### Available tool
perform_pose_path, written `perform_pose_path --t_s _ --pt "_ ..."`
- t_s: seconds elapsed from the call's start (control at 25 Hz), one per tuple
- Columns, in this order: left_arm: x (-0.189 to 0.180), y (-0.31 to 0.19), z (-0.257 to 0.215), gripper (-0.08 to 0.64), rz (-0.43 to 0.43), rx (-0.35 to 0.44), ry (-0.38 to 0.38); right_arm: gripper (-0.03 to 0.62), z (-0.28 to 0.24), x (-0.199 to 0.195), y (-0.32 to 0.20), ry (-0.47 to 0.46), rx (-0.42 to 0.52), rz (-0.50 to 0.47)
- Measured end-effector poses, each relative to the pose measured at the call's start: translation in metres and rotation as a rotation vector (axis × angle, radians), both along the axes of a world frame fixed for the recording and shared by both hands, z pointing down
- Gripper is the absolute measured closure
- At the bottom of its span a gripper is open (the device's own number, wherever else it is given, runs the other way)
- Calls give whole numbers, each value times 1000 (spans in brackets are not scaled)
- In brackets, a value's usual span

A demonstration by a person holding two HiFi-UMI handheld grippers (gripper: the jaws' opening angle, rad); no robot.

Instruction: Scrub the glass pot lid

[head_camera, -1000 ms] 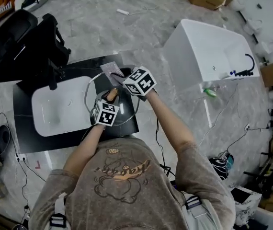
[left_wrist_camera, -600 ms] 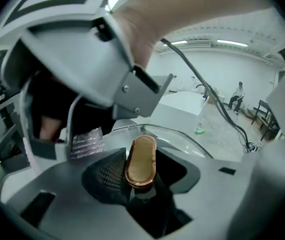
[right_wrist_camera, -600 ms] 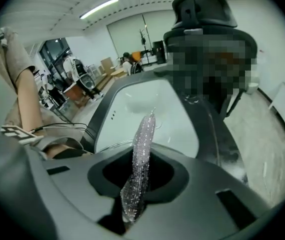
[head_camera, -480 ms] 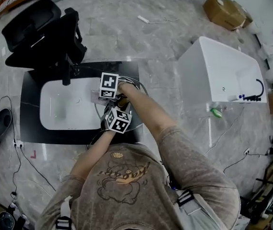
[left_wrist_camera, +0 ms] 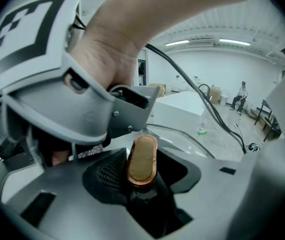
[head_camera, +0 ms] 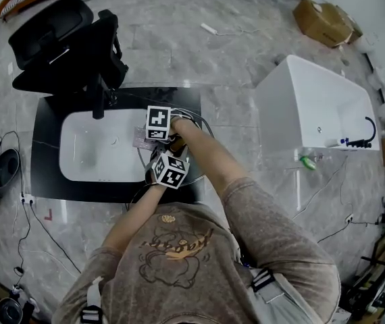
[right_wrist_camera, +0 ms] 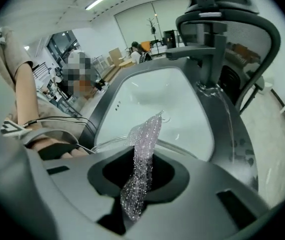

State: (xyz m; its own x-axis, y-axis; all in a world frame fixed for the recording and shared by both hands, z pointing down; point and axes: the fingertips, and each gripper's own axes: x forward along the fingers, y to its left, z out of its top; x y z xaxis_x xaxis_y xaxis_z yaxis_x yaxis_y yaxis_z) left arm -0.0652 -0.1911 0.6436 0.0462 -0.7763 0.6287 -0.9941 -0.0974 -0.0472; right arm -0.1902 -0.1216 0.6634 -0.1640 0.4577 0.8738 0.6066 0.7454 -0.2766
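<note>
One white sink (head_camera: 91, 155), black counter (head_camera: 46, 181), marble floor (head_camera: 179, 52)

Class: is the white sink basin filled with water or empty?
Empty: the sink basin shows a bare white bottom, with no standing water visible.

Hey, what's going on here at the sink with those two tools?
A person stands at a white sink, working on a glass pot lid. The left tool has the lid's copper-coloured knob between its jaws, which are opening slightly. The right tool is clamped on a sparkly scrub cloth, held close to the lid's rim. Whether the cloth touches the glass can't be seen.
</note>
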Motion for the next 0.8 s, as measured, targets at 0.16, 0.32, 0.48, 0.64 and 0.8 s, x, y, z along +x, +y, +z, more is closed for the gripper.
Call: perform_pose_path --t_s 0.16,0.32,0.48,0.64,0.8 --pt "-1 1 3 365 -1 -8 9 508 -2 5 -46 -44 34 146" --pt "-2 1 3 365 0 -13 16 508 -8 23 -82 -79 46 274" --pt "-2 1 3 365 10 -22 15 508 -10 35 -95 -144 26 387" --pt "-2 1 3 365 22 -30 19 508 -11 43 -109 -183 62 455" --pt "-1 3 4 365 33 -39 25 508 -11 61 -128 -178 108 528"
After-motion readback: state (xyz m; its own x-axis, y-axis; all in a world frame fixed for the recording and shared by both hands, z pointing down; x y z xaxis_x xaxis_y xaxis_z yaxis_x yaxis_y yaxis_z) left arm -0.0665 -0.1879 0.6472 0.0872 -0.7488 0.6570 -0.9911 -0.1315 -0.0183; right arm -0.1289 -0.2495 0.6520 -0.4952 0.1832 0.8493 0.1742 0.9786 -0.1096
